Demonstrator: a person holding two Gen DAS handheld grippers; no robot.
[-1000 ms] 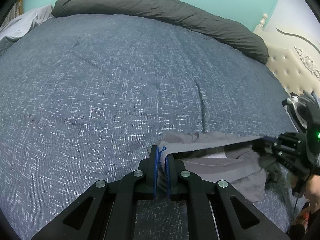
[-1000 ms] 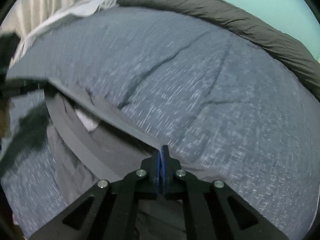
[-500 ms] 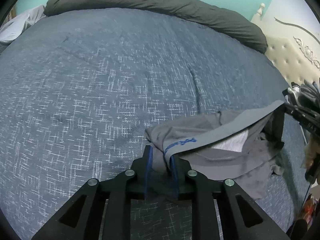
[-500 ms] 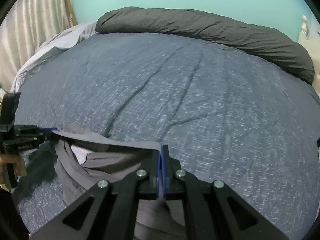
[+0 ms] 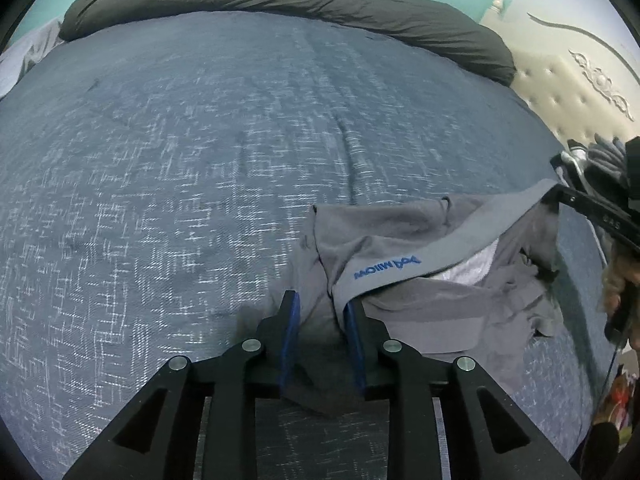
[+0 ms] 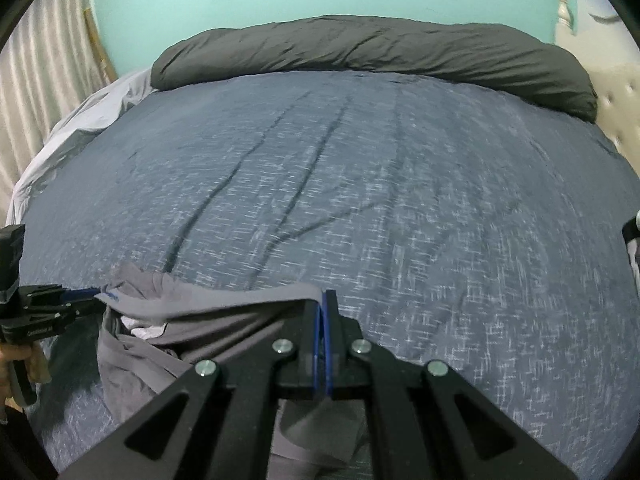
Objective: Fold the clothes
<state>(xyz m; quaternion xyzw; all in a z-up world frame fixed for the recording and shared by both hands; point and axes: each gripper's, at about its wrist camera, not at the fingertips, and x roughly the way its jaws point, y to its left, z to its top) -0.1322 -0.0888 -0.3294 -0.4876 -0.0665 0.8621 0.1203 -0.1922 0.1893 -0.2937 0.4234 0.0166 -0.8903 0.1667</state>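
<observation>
A grey garment [image 5: 432, 264] with a lighter waistband and blue lettering lies crumpled on the blue patterned bedspread [image 5: 200, 160]. My left gripper [image 5: 322, 312] is open, its jaws spread, with the waistband's left end draped against the right finger. My right gripper [image 6: 323, 304] is shut on the waistband's other end [image 6: 280, 296] and holds it taut just above the bed. In the left wrist view the right gripper [image 5: 560, 194] shows at the right edge. In the right wrist view the left gripper [image 6: 86, 294] shows at the left edge, beside the garment [image 6: 168, 340].
A long dark grey rolled duvet [image 6: 372, 52] lies along the far edge of the bed. A cream tufted headboard [image 5: 560, 88] stands at the right. A pale grey sheet [image 6: 80, 120] and a curtain [image 6: 36, 80] are at the left. A teal wall is behind.
My left gripper has opened and let go of the waistband, which has dropped onto the bed. My right gripper has stayed shut on its end and moved lower, nearer the bed.
</observation>
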